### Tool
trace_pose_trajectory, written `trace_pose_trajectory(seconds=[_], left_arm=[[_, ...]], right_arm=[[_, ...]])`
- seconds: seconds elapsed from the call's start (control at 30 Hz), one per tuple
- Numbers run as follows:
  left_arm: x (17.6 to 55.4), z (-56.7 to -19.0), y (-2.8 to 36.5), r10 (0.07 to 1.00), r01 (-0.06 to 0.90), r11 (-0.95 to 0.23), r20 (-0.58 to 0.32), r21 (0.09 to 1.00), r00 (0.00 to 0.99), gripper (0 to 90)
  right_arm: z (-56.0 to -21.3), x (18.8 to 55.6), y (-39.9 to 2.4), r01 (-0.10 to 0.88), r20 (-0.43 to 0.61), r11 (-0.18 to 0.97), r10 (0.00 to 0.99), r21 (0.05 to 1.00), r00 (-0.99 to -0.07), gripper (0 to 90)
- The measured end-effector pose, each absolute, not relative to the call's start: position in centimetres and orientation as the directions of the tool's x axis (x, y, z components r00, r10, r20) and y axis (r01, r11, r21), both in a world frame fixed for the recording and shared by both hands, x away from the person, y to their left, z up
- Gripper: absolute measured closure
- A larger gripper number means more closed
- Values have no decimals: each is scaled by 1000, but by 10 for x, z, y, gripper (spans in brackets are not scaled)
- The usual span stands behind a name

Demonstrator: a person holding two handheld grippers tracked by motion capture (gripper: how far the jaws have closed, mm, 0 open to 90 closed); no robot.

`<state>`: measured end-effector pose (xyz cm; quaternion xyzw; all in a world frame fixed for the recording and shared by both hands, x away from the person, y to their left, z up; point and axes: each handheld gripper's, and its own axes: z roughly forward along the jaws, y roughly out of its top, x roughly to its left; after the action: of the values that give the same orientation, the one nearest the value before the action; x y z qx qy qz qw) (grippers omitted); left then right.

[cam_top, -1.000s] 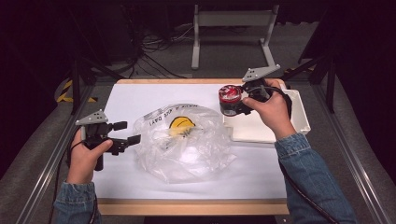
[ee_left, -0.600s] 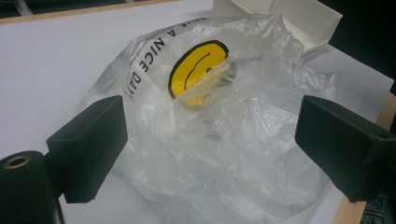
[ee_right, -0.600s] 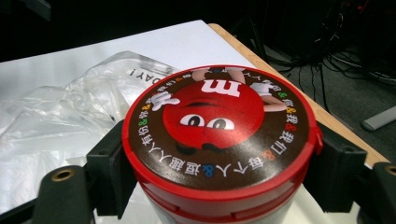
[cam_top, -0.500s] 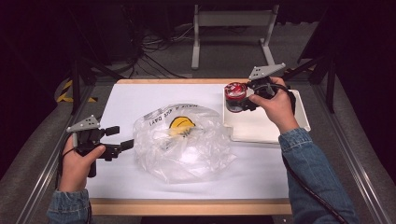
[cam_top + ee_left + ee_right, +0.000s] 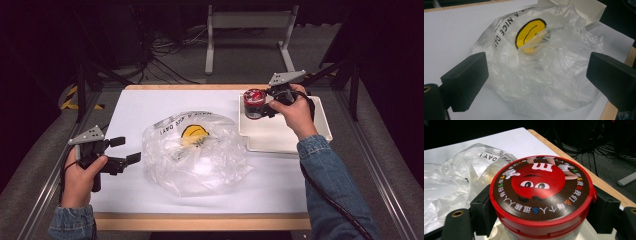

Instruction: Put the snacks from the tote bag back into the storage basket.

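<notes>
A clear plastic bag (image 5: 195, 150) with a yellow smiley face and black lettering lies crumpled in the middle of the white table cover; it also shows in the left gripper view (image 5: 541, 65). My left gripper (image 5: 125, 150) is open just left of the bag, its jaws wide apart and holding nothing (image 5: 536, 82). A round candy tub (image 5: 254, 103) with a red lid is clamped in my right gripper (image 5: 260, 105), over the left part of the white tray (image 5: 285, 137). The red lid (image 5: 540, 187) sits between both jaws in the right gripper view.
The white tray stands at the table's right side, next to the bag. A wooden table edge (image 5: 200, 221) runs along the front. Metal stand legs (image 5: 250, 30) and cables lie on the floor beyond the table.
My right gripper carried the candy tub rightward and over the tray. My left gripper drew back left and toward the front, away from the bag, staying open.
</notes>
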<state>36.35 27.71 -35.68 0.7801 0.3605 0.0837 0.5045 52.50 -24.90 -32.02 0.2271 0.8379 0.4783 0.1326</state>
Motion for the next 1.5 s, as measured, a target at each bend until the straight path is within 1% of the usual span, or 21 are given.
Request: trace_pose_trajectory(seconds=[0.1,0.33,0.5,0.97,1.5], left_arm=[[365,-357,277,644,468,-233,-225,853,731,42],[366,-357,277,638,466,-233,-228,854,736,41],[368,-357,276,634,466,-237,-228,852,739,38],[373,-360,274,624,468,-238,-235,851,746,36],[378,-360,271,609,465,-246,-237,851,757,35]], right_arm=[[-326,529,-251,259,-1,434,514,863,-858,222],[-339,536,-255,260,-28,440,549,860,-835,222],[-350,540,-258,275,-22,445,556,852,-831,223],[-370,547,-255,269,-25,473,528,839,-849,223],[-392,549,-249,302,0,491,524,817,-852,222]])
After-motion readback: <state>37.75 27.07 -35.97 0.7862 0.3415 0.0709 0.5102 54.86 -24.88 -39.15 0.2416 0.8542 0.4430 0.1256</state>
